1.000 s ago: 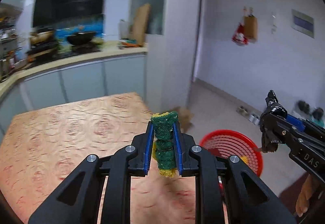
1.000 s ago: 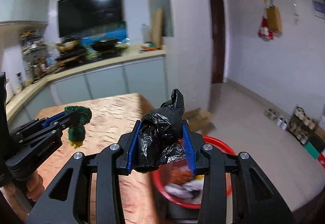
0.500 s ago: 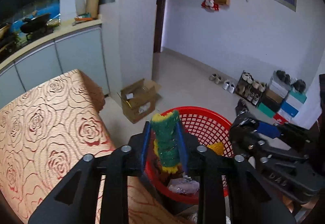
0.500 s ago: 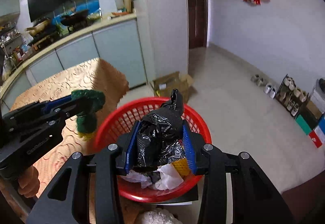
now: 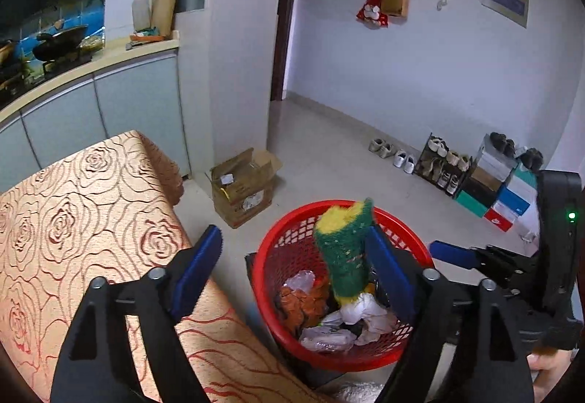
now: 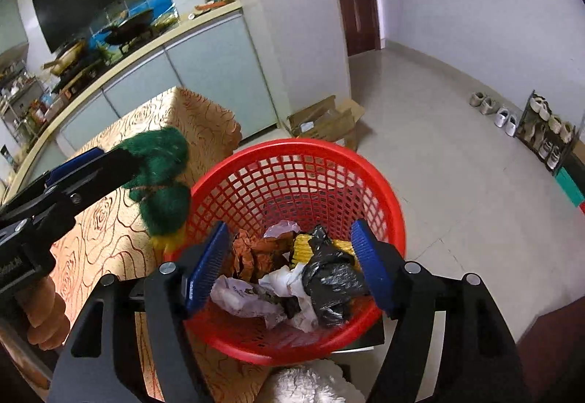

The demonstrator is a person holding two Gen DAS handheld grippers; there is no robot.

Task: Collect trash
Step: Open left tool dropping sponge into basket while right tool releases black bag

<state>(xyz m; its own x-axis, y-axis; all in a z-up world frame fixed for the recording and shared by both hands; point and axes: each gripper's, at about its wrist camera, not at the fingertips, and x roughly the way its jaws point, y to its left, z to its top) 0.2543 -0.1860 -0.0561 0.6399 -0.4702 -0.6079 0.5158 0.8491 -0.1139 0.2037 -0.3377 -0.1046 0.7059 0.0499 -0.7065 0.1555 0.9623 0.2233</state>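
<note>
A red mesh basket [image 5: 292, 227] [image 6: 299, 180] stands on the floor beside the table, holding crumpled paper, plastic and orange scraps. My left gripper [image 5: 296, 257] is open above it; the green and yellow scrubber [image 5: 345, 249] leans against its right finger, over the basket. In the right wrist view the scrubber [image 6: 161, 180] hangs at the basket's left rim. My right gripper [image 6: 292, 264] is open over the basket, and the black plastic bag [image 6: 329, 282] lies in the trash between its fingers.
A table with an orange rose-patterned cloth [image 5: 73, 220] is at the left. An open cardboard box [image 5: 243, 183] sits on the floor beyond the basket. Shoes and a shoe rack [image 5: 446, 165] line the far wall. Kitchen counter [image 6: 146, 48] is behind.
Both grippers have opened over the basket. The black bag has dropped from the right gripper into the trash. The scrubber is loose from the left gripper's grip.
</note>
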